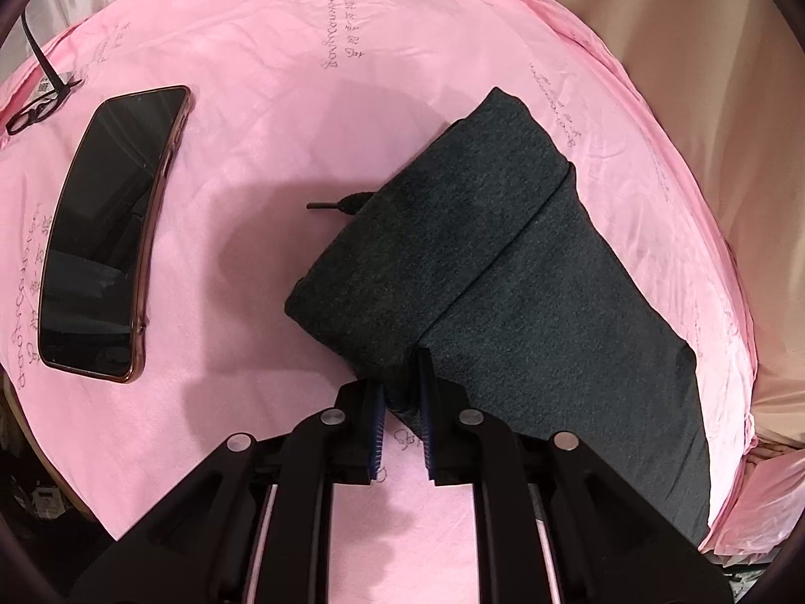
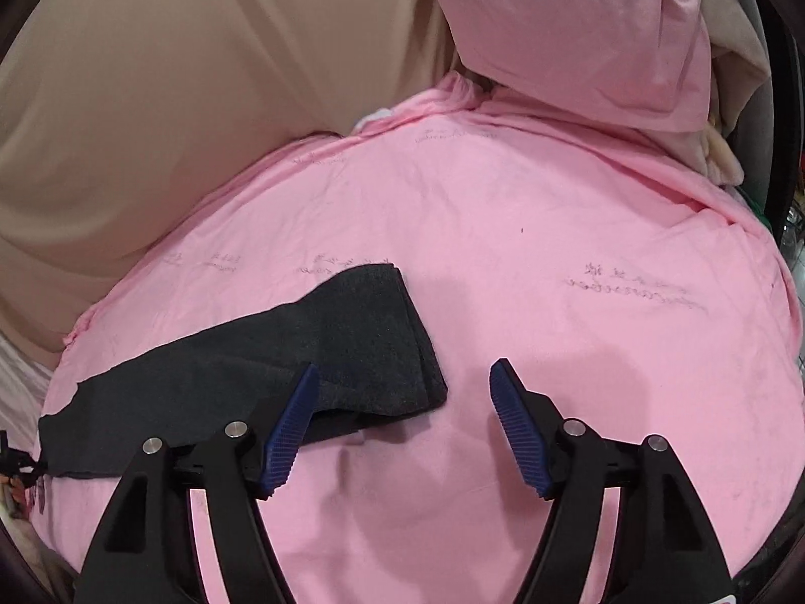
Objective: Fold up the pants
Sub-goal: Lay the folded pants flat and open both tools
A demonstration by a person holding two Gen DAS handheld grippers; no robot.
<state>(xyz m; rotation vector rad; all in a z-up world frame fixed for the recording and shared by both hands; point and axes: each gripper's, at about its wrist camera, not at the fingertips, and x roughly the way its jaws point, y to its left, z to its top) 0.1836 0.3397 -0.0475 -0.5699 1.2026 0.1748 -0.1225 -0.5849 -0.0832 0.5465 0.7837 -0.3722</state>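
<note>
Fingers above pink sheet, beige curtain.

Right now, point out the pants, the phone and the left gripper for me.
pants (image 1: 503, 261): left wrist view, on the folded upper layer.
phone (image 1: 108, 231): left wrist view, middle of the dark screen.
left gripper (image 1: 402, 392): left wrist view, between its fingertips, pinching the pants' near edge.

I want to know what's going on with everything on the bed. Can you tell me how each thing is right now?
Pants: dark grey, folded over, lying on the sheet.
Drawstring: sticking out from the pants' side.
Left gripper: jaws close together, pinching the pants' near edge.
Right gripper: jaws wide open, holding nothing.
Phone: screen dark, lying flat.
Glasses: lying by the sheet's edge.
Sheet: pink, spread out, slightly wrinkled.
</note>
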